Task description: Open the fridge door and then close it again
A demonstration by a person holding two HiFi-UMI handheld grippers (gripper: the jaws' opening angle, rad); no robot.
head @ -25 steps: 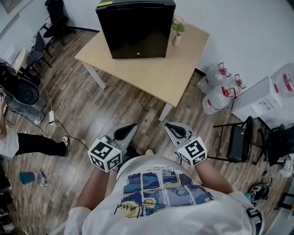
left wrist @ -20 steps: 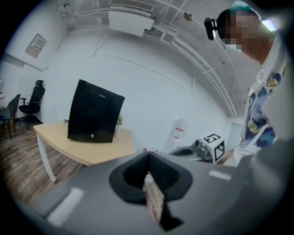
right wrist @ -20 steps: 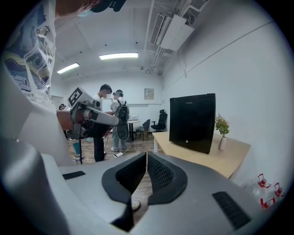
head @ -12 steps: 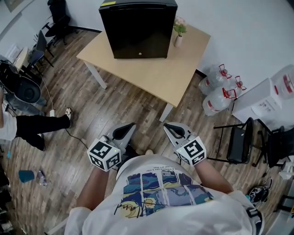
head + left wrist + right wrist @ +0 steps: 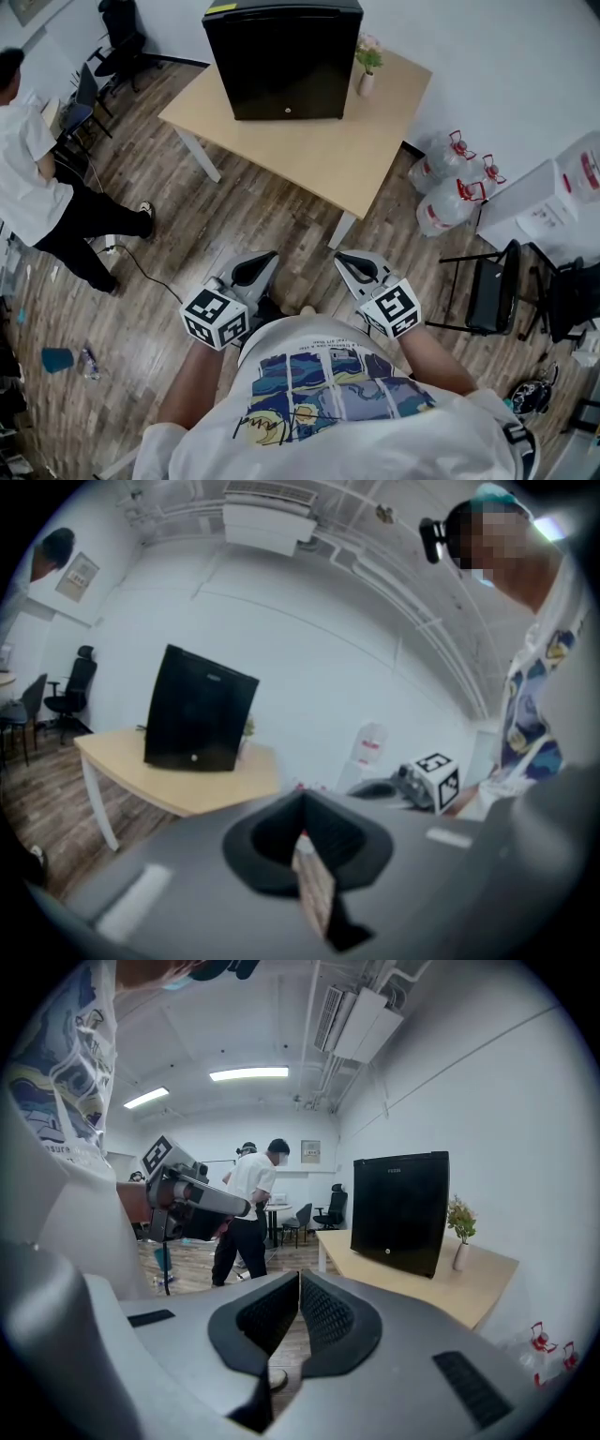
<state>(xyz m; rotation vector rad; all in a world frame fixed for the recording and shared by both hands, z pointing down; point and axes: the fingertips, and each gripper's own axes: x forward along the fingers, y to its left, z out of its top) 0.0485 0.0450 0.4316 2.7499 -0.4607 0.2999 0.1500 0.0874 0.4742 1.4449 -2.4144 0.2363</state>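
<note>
Hovering: L tongs [image 5: 262, 258] & R tongs [image 5: 343, 257] both pressed together | 1 fridge [image 5: 284, 58], door shut | 1 table [image 5: 309, 155]

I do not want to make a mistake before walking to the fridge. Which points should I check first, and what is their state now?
1. Fridge door shut: ok.
2. Left gripper and right gripper near the fridge: not ok, both held at the body, away from the table.
3. Jaws apart for gripping: not ok, both pairs together, empty.
4. Way to the table: ok, the other person stands far left.
5. Door handle position: cannot tell.
</note>
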